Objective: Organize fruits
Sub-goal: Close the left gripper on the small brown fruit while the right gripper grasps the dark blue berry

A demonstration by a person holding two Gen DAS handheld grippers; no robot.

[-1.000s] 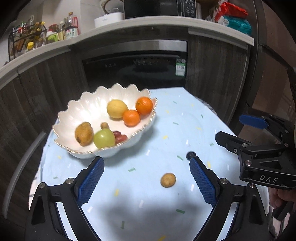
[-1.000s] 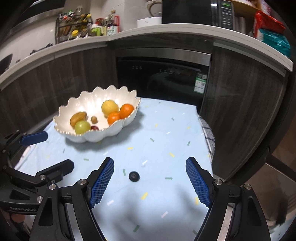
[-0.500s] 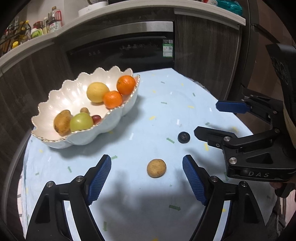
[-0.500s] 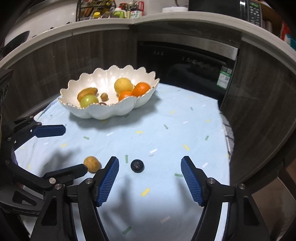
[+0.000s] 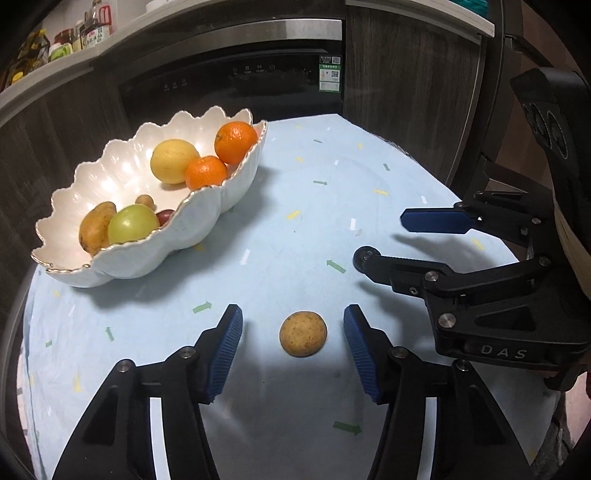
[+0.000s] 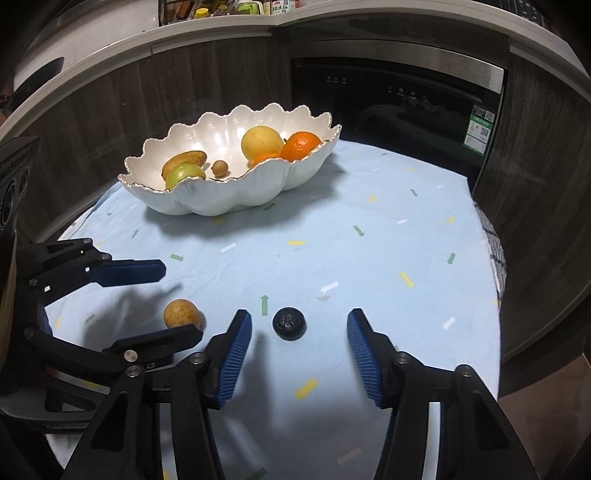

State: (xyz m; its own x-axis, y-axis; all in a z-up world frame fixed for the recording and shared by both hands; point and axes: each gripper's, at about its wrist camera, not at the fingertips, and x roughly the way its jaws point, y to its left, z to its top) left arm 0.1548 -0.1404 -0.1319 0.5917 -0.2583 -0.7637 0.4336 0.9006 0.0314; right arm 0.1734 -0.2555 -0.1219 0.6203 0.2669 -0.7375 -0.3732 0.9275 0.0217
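A small round tan fruit [image 5: 303,333] lies on the light blue tablecloth between the fingers of my open left gripper [image 5: 293,326], untouched; it also shows in the right wrist view [image 6: 181,314]. A small dark round fruit [image 6: 289,323] lies between the fingers of my open right gripper [image 6: 299,328], untouched. In the left wrist view my right gripper [image 5: 384,238] hides most of that dark fruit. A white scalloped bowl [image 5: 207,218] at the back left holds a yellow citrus, two oranges, a green apple, a brown pear-like fruit and small fruits; it also shows in the right wrist view [image 6: 229,192].
The round table's cloth [image 6: 388,229] ends at the right near a dark cabinet [image 6: 535,166]. A built-in oven [image 5: 236,77] stands behind the table. A counter above carries bottles [image 5: 88,33].
Both grippers have come lower and forward. The tan fruit now sits between the left fingers and the dark fruit between the right fingers. Nothing is held.
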